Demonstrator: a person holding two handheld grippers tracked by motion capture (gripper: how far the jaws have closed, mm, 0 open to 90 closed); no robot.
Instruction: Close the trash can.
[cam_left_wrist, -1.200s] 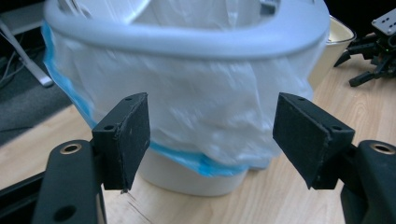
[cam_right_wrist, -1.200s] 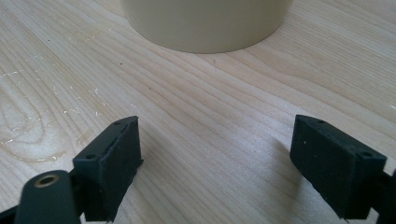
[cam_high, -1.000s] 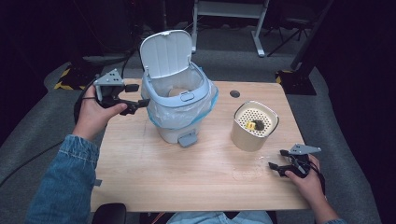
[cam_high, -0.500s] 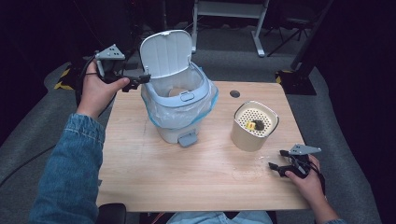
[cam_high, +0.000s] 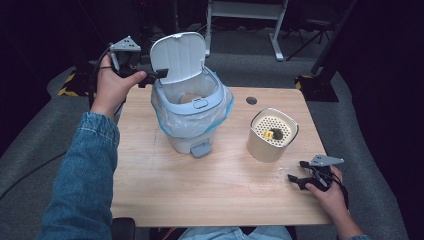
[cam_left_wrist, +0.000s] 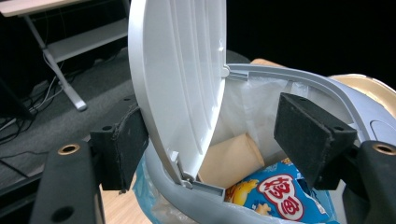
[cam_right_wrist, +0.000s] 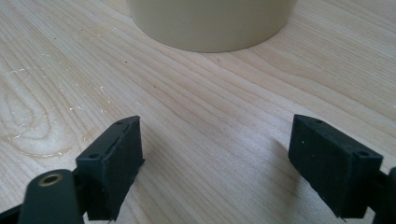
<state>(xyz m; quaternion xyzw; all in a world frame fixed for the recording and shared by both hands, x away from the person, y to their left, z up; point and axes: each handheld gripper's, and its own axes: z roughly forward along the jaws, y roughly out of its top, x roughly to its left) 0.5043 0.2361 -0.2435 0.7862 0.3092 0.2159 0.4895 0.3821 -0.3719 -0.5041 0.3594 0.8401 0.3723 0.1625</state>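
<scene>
A white pedal bin (cam_high: 192, 127) with a pale blue liner stands at the back middle of the wooden table (cam_high: 200, 195). Its lid (cam_high: 180, 55) is raised upright. My left gripper (cam_high: 155, 77) is at the lid's left edge, open. In the left gripper view the lid (cam_left_wrist: 177, 70) stands between the jaws of the left gripper (cam_left_wrist: 212, 112); the left pad (cam_left_wrist: 123, 149) is at its outer face and the right pad is well apart. A tan cardboard cup (cam_left_wrist: 231, 158) and a blue snack packet (cam_left_wrist: 280, 191) lie inside. My right gripper (cam_high: 296, 179) rests open on the table.
A beige canister (cam_high: 272, 137) with a perforated top and something yellow in it stands right of the bin; its base (cam_right_wrist: 210, 23) is just ahead of the right gripper (cam_right_wrist: 215, 154). The bin's pedal (cam_high: 200, 148) points toward me. A cable hole (cam_high: 251, 100) marks the far edge.
My left hand has risen and moved away from me and to the right, bringing its open jaws to the lid's edge. The lid has stayed up. The right hand has not moved.
</scene>
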